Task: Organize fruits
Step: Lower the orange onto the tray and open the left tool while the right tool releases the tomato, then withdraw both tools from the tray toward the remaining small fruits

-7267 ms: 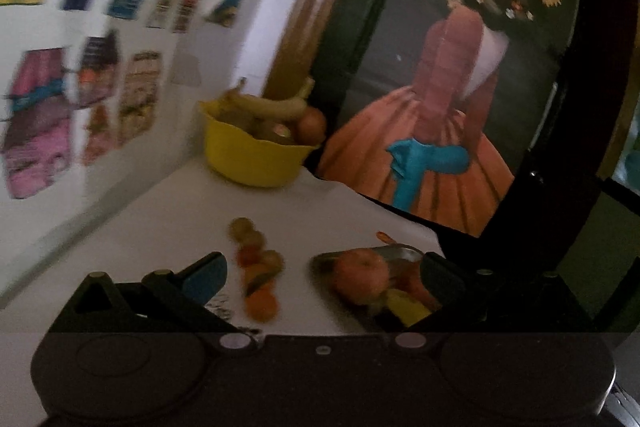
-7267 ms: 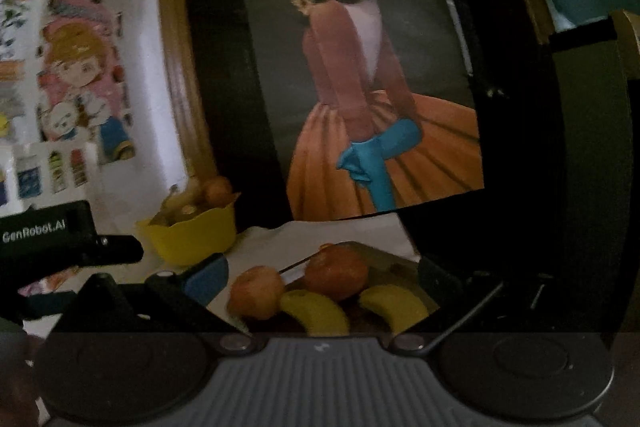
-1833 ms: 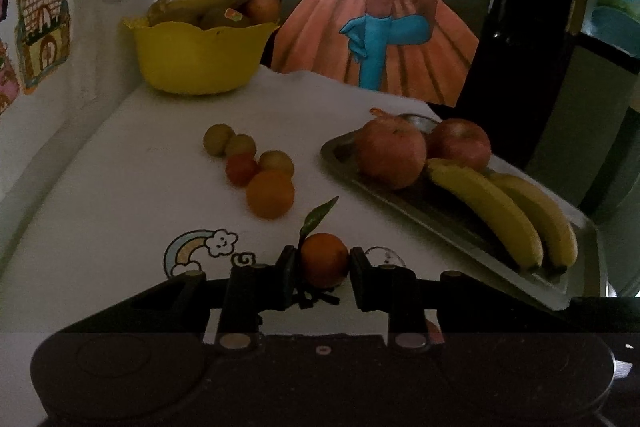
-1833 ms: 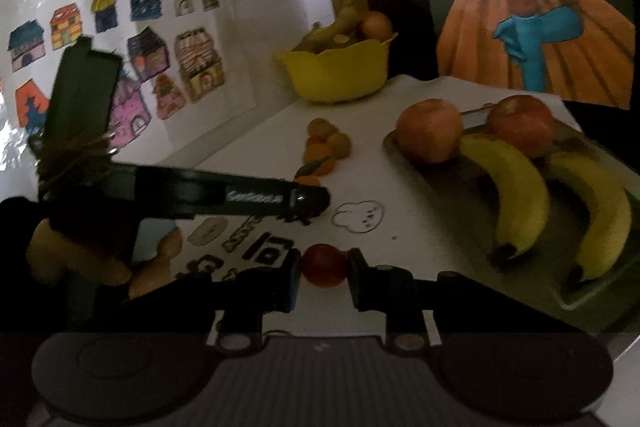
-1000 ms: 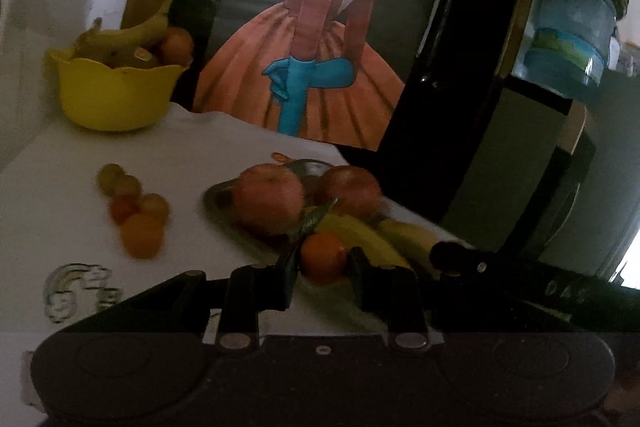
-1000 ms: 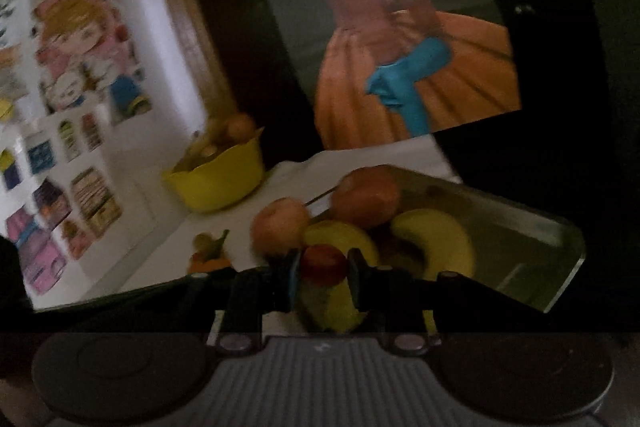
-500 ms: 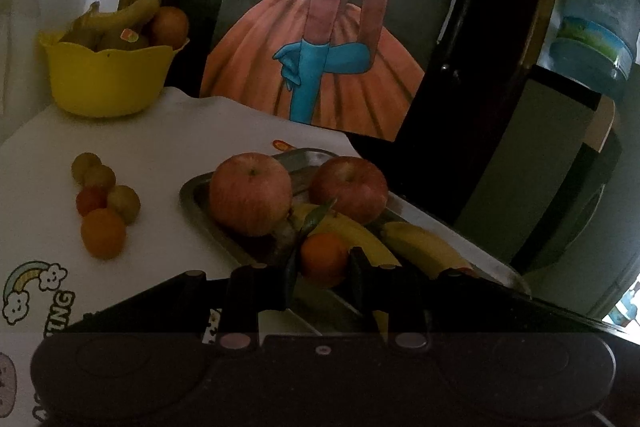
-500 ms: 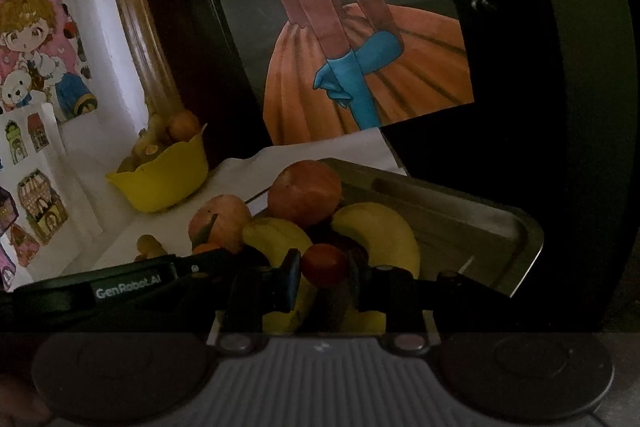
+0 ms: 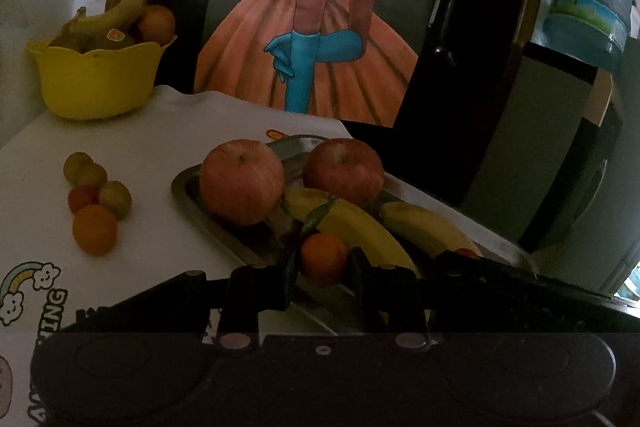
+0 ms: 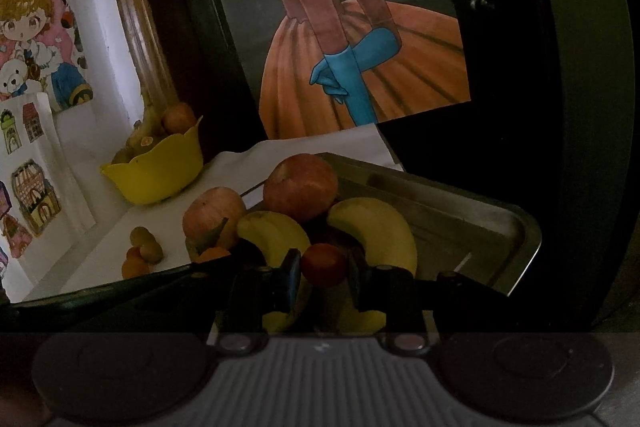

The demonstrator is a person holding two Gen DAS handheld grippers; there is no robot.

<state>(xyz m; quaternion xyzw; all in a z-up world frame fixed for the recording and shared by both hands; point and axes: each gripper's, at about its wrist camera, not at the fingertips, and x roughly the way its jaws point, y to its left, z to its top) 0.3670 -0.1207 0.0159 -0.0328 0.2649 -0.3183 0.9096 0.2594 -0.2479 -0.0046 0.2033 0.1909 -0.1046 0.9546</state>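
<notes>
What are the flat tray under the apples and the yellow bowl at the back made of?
The tray looks like metal, probably steel: grey, with a dull sheen and a rolled rim. The yellow bowl looks like plastic: one even matte colour and a moulded wavy edge, though glazed ceramic cannot be ruled out.
</notes>
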